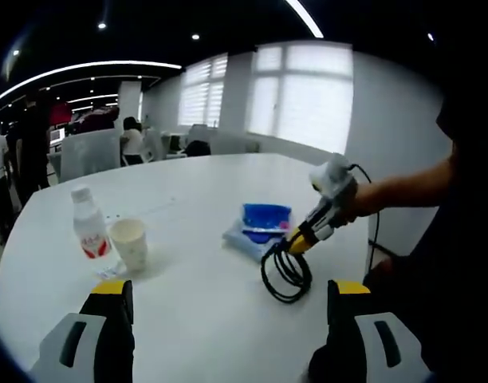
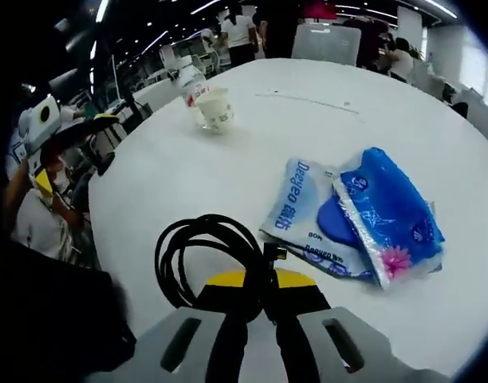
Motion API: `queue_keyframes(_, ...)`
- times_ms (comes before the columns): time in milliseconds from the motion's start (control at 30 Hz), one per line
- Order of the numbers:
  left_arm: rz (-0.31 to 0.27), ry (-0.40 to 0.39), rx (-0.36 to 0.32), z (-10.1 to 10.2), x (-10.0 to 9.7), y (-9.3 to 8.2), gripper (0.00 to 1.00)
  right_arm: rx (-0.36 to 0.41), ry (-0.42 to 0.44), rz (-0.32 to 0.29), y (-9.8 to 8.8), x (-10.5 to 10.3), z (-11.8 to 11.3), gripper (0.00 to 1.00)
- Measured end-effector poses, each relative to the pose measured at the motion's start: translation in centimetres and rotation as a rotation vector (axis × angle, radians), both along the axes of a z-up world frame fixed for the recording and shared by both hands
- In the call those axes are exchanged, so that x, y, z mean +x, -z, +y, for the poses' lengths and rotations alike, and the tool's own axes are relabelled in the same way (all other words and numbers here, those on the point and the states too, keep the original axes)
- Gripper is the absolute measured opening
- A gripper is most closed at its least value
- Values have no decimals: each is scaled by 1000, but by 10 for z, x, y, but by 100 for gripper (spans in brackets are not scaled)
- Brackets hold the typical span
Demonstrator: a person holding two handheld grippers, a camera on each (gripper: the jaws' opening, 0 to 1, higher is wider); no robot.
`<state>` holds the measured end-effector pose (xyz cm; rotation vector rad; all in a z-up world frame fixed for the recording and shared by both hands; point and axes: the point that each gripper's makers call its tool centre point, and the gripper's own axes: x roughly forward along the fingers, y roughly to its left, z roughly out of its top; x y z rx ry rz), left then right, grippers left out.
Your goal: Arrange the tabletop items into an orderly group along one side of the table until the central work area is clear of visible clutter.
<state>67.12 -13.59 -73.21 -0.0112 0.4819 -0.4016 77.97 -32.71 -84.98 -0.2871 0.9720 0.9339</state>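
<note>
Black coiled cable (image 2: 204, 259) | pinched in R claw (image 2: 260, 297) | L claw (image 1: 228, 299) spread, empty

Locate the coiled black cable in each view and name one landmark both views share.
Left gripper view: the coiled black cable hangs right of centre, gripped by the right tool, its loop down at the table.
Right gripper view: the cable lies at lower centre, running between the tool's jaws, loop resting on the table.
Shared landmark: the paper cup beside the water bottle.
</note>
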Motion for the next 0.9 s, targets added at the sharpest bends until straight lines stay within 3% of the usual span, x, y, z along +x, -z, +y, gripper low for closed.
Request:
queue_keyframes(433,3,-22,-4,-5,5,3,100,-26,164,59,18,-3,-13,7)
queue_keyframes(700,-3,-43,1,0,7,1,100,-53,150,73,24,-10,-14,8)
queue_keyframes(900,-5,-58,4,3,8,1,100,-97,130,16,27,-9,-16,9)
